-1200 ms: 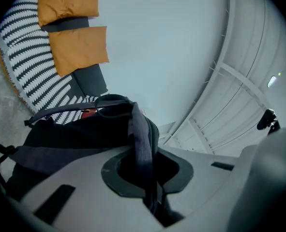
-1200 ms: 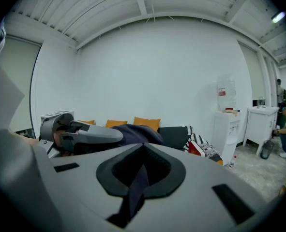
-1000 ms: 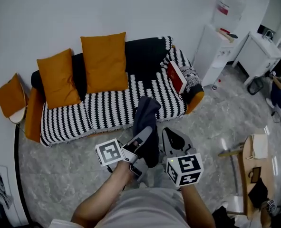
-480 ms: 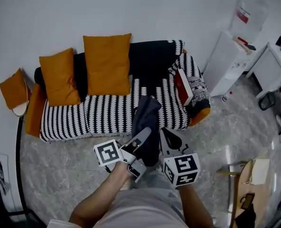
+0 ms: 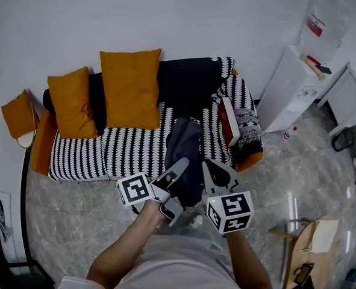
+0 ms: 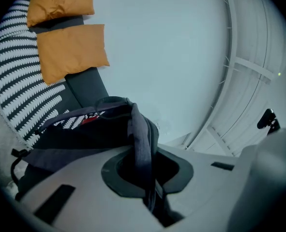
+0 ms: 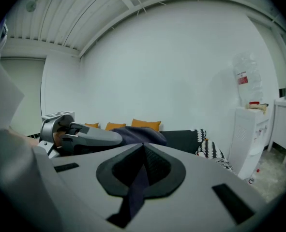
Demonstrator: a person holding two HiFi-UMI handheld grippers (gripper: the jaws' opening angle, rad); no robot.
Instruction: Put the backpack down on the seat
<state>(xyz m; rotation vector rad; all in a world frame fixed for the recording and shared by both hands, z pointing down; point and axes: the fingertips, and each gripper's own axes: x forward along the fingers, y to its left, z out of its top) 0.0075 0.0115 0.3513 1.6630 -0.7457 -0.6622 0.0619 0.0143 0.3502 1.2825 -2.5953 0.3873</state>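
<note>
A dark grey backpack (image 5: 184, 155) hangs in front of the black-and-white striped sofa (image 5: 129, 149), its top over the seat's front edge. My left gripper (image 5: 179, 166) is shut on one of its straps (image 6: 143, 144), which runs between the jaws in the left gripper view, with the backpack body (image 6: 80, 132) beyond. My right gripper (image 5: 210, 167) is shut on another strap (image 7: 139, 180). In the right gripper view the backpack (image 7: 140, 135) shows behind the left gripper (image 7: 80, 135).
Two orange cushions (image 5: 129, 86) lean on the sofa back and a red book (image 5: 227, 120) lies at its right end. A third orange cushion (image 5: 18, 114) sits left of the sofa. A white water dispenser (image 5: 298, 83) stands to the right, a wooden table (image 5: 313, 245) at lower right.
The sofa has come nearer and the backpack now overlaps the seat's front edge. Both grippers keep their hold on the straps.
</note>
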